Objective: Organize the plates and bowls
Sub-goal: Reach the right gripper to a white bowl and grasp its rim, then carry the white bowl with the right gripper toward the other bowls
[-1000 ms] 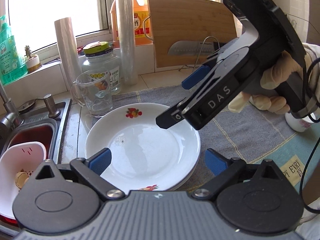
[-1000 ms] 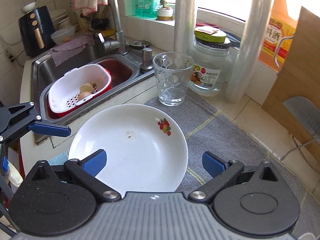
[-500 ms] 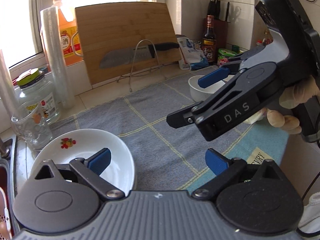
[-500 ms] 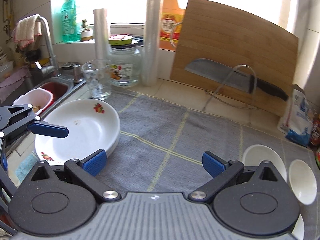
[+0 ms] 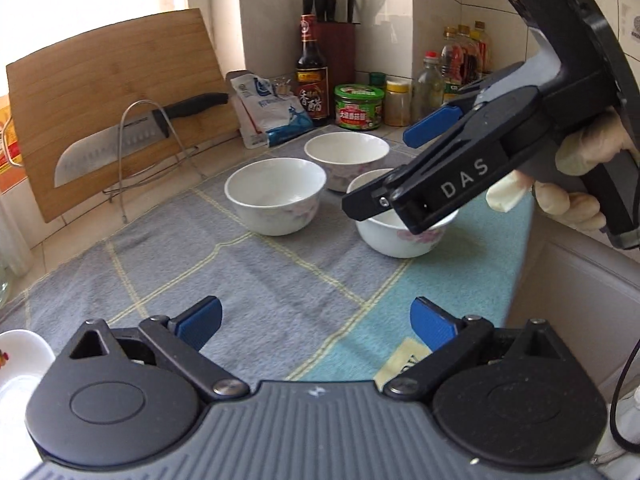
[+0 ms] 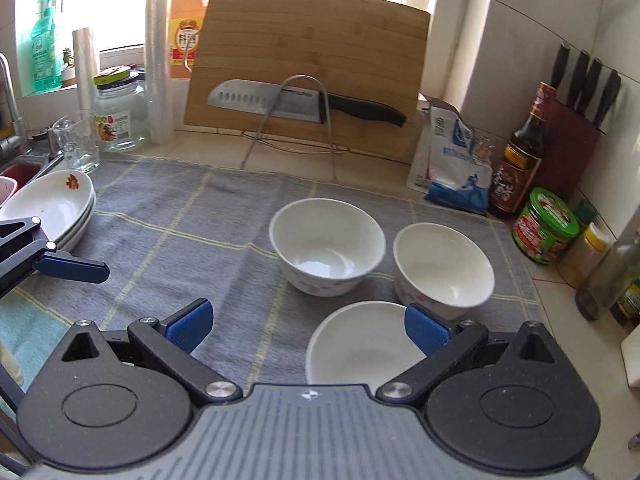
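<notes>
Three white bowls with pink flowers stand close together on the grey checked cloth (image 6: 192, 216): a left bowl (image 6: 326, 248) (image 5: 276, 196), a far right bowl (image 6: 442, 266) (image 5: 346, 156) and a near bowl (image 6: 360, 344) (image 5: 400, 236). My right gripper (image 6: 308, 328) (image 5: 376, 170) is open and hovers over the near bowl, holding nothing. My left gripper (image 5: 316, 320) is open and empty above bare cloth, short of the bowls. One of its fingers (image 6: 72, 268) shows at the left of the right wrist view. A stack of white plates (image 6: 52, 208) (image 5: 20, 360) sits at the cloth's left end.
A bamboo cutting board (image 6: 308, 68) and a knife (image 6: 280, 102) on a wire rack stand behind the cloth. Bottles, a green jar (image 6: 546, 228) and a knife block (image 6: 572, 136) crowd the right corner. A glass mug (image 6: 76, 144) and the sink (image 6: 16, 172) lie left.
Both grippers swung right, away from the plate stack and over to the three bowls. Both stayed open and empty.
</notes>
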{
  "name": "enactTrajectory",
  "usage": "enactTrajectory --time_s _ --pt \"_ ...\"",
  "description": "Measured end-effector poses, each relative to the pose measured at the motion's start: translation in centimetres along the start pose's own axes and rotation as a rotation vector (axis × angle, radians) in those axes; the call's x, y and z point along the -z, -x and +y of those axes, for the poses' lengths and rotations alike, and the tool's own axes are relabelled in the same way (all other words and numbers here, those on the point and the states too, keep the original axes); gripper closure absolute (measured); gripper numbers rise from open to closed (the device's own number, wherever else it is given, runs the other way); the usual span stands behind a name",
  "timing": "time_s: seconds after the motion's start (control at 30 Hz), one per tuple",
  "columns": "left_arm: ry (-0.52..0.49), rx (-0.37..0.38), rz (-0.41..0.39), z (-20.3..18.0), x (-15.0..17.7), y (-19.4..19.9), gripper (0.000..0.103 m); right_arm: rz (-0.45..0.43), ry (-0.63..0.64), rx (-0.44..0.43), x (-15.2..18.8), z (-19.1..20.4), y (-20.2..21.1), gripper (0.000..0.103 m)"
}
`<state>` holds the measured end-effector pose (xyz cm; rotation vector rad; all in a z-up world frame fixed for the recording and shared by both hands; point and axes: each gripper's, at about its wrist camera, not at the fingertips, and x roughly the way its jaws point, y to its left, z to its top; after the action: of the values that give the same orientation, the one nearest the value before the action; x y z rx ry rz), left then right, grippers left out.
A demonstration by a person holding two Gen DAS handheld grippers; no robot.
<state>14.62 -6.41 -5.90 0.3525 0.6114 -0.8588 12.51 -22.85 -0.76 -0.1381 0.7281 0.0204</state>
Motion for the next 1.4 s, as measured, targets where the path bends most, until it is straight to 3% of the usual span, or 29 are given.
enactTrajectory --time_s 0.37,0.73,1.03,1.4 --pt "0.023 -0.004 0.019 -5.6 -0.8 -5.9 0.003 0.041 -0.091 -0.049 3.4 -7.4 -1.2 0.000" --pt "-0.011 -0.020 -0.006 -8.1 -2.5 -9.7 0.003 0.065 -0.115 -0.184 4.0 -10.1 -3.4 0.001" --pt "-0.024 -0.021 -0.010 -8.4 -3.3 -10.6 0.010 0.095 -0.153 -0.272 3.4 -11.6 -5.2 0.014" --pt "-0.014 -0.003 -0.026 -8.0 -3.6 -11.3 0.015 0.107 -0.163 -0.317 2.9 -11.8 -6.0 0.028"
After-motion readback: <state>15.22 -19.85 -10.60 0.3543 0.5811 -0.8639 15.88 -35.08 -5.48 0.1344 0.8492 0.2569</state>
